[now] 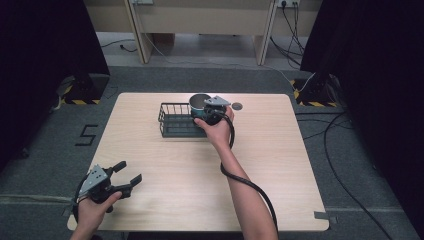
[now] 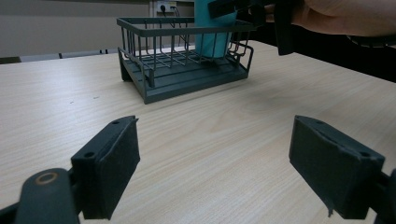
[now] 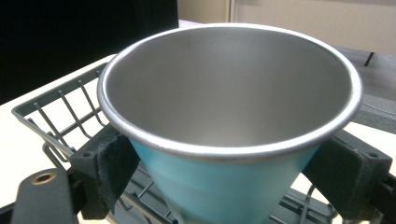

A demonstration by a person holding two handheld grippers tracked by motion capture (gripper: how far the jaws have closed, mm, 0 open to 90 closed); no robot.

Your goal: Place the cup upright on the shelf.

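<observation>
In the high view the right gripper sits just above the centre of the frame, its jaws closed on both sides of a blue cup with a metal inside. The cup stands upright in the right end of a dark wire basket. The left gripper rests at the lower left of the table, with its jaws wide apart and holding nothing.

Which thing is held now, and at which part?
The right gripper holds the blue cup by its outer wall, just below the rim. The left gripper holds nothing.
</observation>
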